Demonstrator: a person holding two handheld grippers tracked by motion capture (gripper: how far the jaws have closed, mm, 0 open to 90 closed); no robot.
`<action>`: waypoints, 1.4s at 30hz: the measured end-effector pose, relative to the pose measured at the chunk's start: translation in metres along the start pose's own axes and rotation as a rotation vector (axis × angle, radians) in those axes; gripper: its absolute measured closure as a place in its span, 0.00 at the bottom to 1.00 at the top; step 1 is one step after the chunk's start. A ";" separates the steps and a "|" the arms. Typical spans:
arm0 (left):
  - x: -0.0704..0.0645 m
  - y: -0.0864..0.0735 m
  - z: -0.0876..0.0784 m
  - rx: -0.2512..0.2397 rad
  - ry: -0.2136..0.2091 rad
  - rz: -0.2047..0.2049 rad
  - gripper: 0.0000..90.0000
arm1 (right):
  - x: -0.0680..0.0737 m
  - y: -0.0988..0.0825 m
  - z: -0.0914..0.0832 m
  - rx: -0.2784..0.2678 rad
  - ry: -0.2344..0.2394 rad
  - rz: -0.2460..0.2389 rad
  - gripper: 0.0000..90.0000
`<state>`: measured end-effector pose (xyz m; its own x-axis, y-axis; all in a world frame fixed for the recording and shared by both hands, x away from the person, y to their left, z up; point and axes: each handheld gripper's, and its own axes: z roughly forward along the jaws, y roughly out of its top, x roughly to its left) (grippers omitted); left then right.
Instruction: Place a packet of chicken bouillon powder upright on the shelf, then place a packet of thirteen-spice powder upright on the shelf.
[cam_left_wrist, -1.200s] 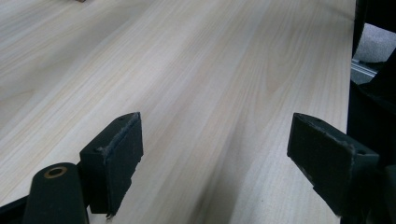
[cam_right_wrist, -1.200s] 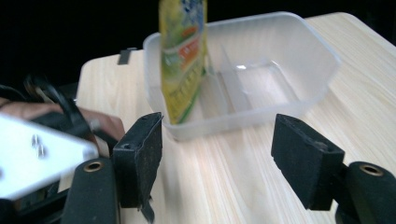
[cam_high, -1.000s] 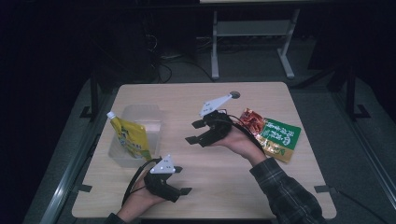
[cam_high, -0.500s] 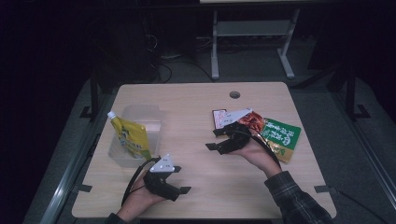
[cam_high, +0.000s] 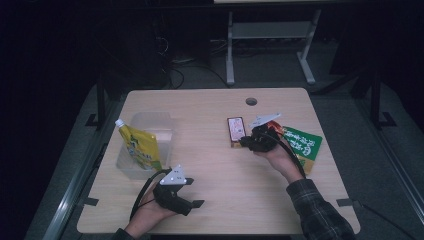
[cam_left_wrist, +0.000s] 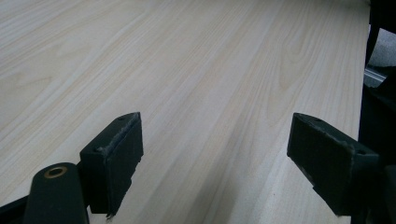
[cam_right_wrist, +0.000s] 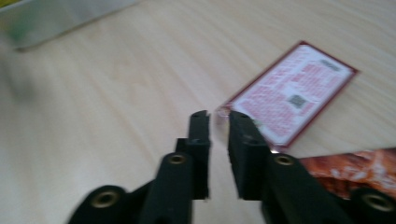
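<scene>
- Where the light wooden desk (cam_high: 210, 105) meets the person's near edge, the left gripper (cam_high: 192, 204) rests low in the left hand (cam_high: 150, 217), jaws spread wide with bare desk between them.
- In the left gripper view, its two black pads (cam_left_wrist: 114, 158) stand well apart, and wood grain runs ahead of them.
- The right gripper (cam_high: 243, 142), held in the right hand (cam_high: 275, 152), points leftward; its jaws are nearly closed, a thin gap remaining, and they grip nothing.
- In the right gripper view, the right gripper (cam_right_wrist: 218, 116) has its tips just beside the near corner of a flat red-bordered packet (cam_right_wrist: 289, 95); contact cannot be judged.
- The same packet (cam_high: 235, 131) lies just ahead of the right gripper in the high view.
- A green packet (cam_high: 302, 142) and an orange-red wrapper (cam_right_wrist: 355, 170) lie beside and behind the right gripper.
- A clear bin (cam_high: 150, 130) holding a yellow spouted pouch (cam_high: 139, 147) stands beyond the left gripper, well apart from the right one.
</scene>
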<state>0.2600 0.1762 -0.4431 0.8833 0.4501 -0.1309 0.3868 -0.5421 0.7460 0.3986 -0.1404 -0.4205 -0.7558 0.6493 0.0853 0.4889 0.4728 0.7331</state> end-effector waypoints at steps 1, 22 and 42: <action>0.000 0.000 0.000 0.001 0.000 0.002 0.20 | -0.003 0.000 0.001 -0.003 -0.009 0.010 0.96; -0.001 0.001 0.000 0.003 -0.008 0.015 0.20 | -0.032 -0.004 0.041 0.060 -0.108 0.069 1.00; -0.002 0.001 -0.001 -0.006 -0.019 0.010 0.20 | -0.050 0.060 0.065 0.047 -0.176 0.054 1.00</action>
<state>0.2588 0.1752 -0.4417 0.8920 0.4310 -0.1364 0.3768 -0.5421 0.7511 0.4939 -0.1057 -0.4241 -0.6423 0.7664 0.0013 0.5495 0.4593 0.6979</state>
